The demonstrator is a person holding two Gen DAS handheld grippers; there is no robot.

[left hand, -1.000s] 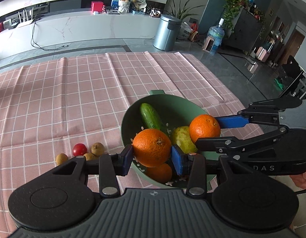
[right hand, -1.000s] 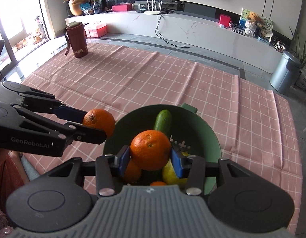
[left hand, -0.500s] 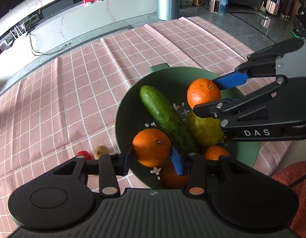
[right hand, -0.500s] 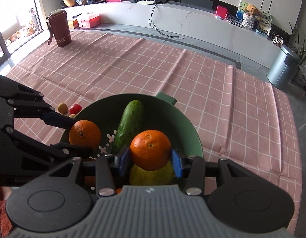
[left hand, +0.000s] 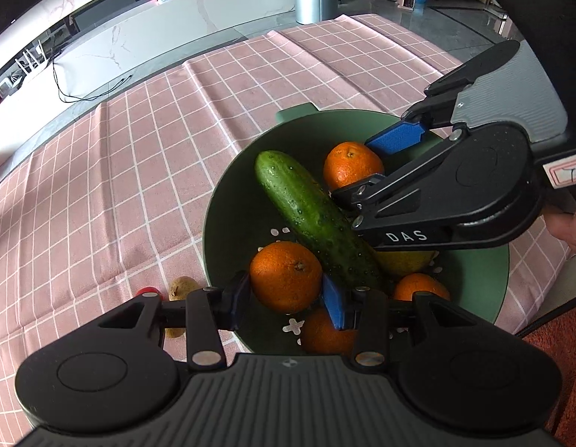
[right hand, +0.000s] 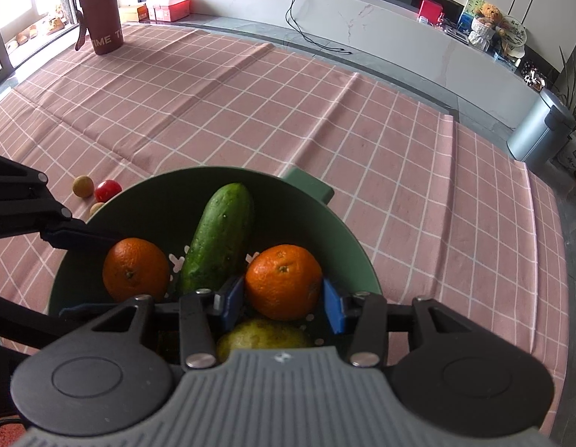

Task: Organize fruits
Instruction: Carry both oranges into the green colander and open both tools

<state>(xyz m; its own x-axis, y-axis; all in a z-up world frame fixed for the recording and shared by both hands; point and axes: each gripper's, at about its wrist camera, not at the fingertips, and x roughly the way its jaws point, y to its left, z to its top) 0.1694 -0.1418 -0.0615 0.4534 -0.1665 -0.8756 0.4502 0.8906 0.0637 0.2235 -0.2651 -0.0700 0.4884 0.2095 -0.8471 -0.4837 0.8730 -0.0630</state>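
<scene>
Left wrist view: left tool (left hand: 286,300) is clamped on an orange (left hand: 286,276), blue pads pressed to both of its sides, low inside the green bowl (left hand: 228,201) near the closest wall. Just right of that orange lies a cucumber (left hand: 314,216), running diagonally across the bowl and touching the orange's side. Two more oranges sit at the bowl bottom, one under the tool's right pad (left hand: 325,333), one further right (left hand: 420,287). Perforated holes show in the bowl floor, so it's a colander type.

Right tool (left hand: 373,160) comes in from the right of this view, also gripping an orange (left hand: 351,164) between its blue pads, over the far half of the bowl beside the cucumber tip. A yellow-green pear (left hand: 407,260) lies mostly hidden under that tool's body. A fingertip (left hand: 567,227) of the person shows at the right edge.

Right wrist view confirms: right tool (right hand: 284,298) squeezes its orange (right hand: 284,281) on both sides, the pear (right hand: 263,337) right beneath it, cucumber (right hand: 220,238) to the left, left tool's orange (right hand: 135,269) beyond that.

Outside the bowl on the pink checked cloth (right hand: 288,111) covering the tabletop: a cherry tomato (right hand: 108,190) and small brownish round fruits (right hand: 82,186), close to the bowl's left rim. A brown tumbler (right hand: 101,18) stands at the far left corner of the cloth.
</scene>
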